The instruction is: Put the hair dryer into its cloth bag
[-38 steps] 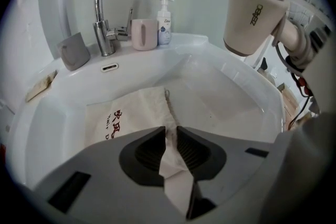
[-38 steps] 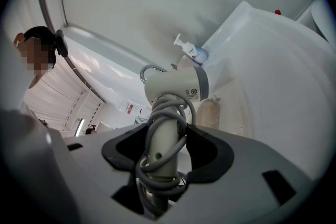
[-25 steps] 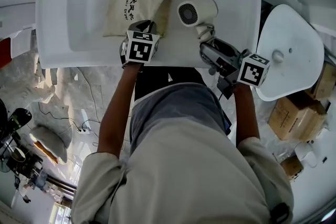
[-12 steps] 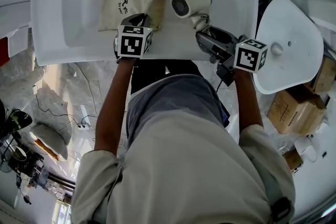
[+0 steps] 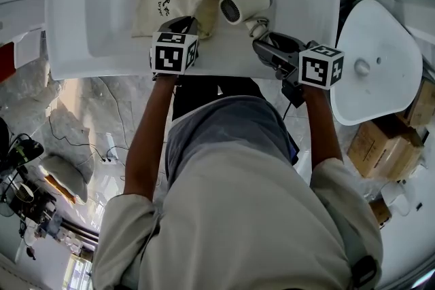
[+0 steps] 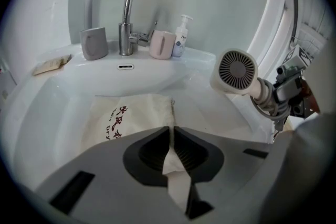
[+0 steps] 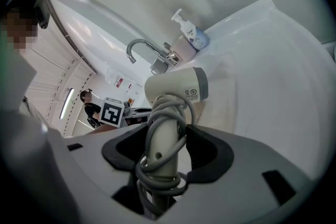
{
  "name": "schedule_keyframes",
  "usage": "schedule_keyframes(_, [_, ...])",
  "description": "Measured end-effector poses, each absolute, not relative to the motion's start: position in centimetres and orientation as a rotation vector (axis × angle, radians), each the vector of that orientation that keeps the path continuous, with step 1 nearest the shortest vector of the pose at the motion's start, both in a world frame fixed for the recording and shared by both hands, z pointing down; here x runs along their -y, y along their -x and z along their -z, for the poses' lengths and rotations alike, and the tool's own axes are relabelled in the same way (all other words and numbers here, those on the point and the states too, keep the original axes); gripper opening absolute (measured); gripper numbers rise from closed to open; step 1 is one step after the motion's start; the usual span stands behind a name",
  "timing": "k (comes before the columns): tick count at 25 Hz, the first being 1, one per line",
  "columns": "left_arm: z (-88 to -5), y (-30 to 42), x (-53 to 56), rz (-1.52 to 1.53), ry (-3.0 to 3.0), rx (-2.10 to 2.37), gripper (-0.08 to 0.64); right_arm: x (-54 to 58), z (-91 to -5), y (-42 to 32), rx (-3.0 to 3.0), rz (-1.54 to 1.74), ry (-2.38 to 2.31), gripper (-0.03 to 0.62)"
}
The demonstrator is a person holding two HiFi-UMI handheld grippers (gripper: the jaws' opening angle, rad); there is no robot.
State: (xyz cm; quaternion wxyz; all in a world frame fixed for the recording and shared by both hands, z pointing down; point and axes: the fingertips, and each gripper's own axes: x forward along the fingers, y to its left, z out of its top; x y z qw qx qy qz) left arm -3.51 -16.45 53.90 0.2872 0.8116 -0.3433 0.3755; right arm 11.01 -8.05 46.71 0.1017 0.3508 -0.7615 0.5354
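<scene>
Just now the left gripper [image 6: 172, 134] has been closing its jaws, and they pinch a fold of pale cloth at the right-hand edge of the cloth bag [image 5: 170, 0], which lies flat and printed side up in the sink [image 5: 102, 3]. That edge looks raised a little where it is held, so it is probably the mouth, and a firm hold there is what will let it be pulled open. To the right, the hair dryer [image 5: 246, 2] has come closer to that edge than it was a second ago. It hangs clear of the basin, its round grille turned toward the bag and only a small gap left between them. The right gripper [image 7: 165, 149] is clamped on the dryer's handle, over the cord wound round it. By my reading the approach is nearly done, and the entry has not begun. As for containers, the sink holds only the bag, and the bag looks limp and empty, with the dryer wholly outside it. On the back ledge a grey cup [image 6: 94, 43] stands left of the tap [image 6: 125, 8] and a pink cup [image 6: 161, 44] right of it, next to a soap bottle [image 6: 181, 36]. What the cups hold cannot be seen.
</scene>
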Motion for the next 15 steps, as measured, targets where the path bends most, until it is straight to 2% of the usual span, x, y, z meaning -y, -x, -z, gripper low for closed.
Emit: schedule_keyframes(15, [-52.5, 4.2, 16.4, -0.914, -2.149, 0.944, 0.034, 8.3, -48.7, -9.0, 2.154, -1.446, -0.894, 0.239])
